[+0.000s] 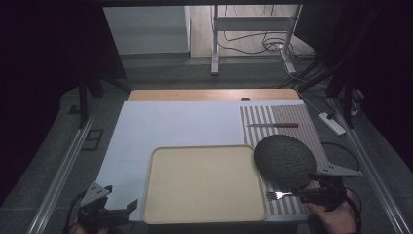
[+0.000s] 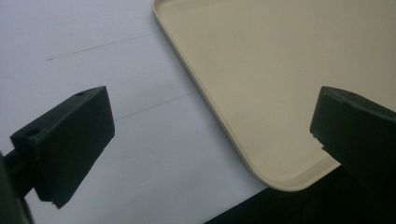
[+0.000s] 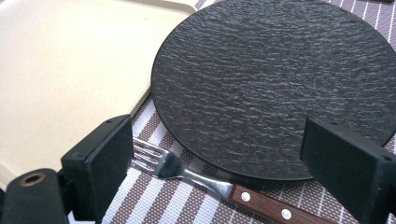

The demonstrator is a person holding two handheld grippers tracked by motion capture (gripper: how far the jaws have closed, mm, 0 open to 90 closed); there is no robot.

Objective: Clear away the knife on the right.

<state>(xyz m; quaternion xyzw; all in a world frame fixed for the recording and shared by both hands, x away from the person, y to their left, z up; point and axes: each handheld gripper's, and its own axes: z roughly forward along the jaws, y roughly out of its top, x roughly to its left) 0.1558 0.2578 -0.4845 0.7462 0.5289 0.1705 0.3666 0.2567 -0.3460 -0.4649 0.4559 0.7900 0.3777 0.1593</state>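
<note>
1. The right tool (image 1: 298, 195) is hovering over the fork (image 3: 177, 170) at the near right of the tabletop (image 1: 160, 126), its jaws spread wide and gripping nothing.
2. In the right gripper view, the fork is lying flat on the striped placemat (image 3: 154, 198) between the two black jaws, its tines next to the left jaw and its wooden riveted handle running off toward the lower right.
3. The fork is sitting just beside the near edge of the black textured plate (image 3: 275, 79); whether the two are touching I cannot tell.
4. The beige tray (image 1: 204, 183) is lying left of the plate, its right rim close to the fork's tines.
5. The left tool (image 1: 122, 210) is resting at the near left, released, its jaws wide apart over the white sheet (image 2: 93, 56) and the tray's near corner.
6. A knife (image 1: 272, 125) with a reddish handle is lying farther back on the placemat, well apart from both tools.
</note>
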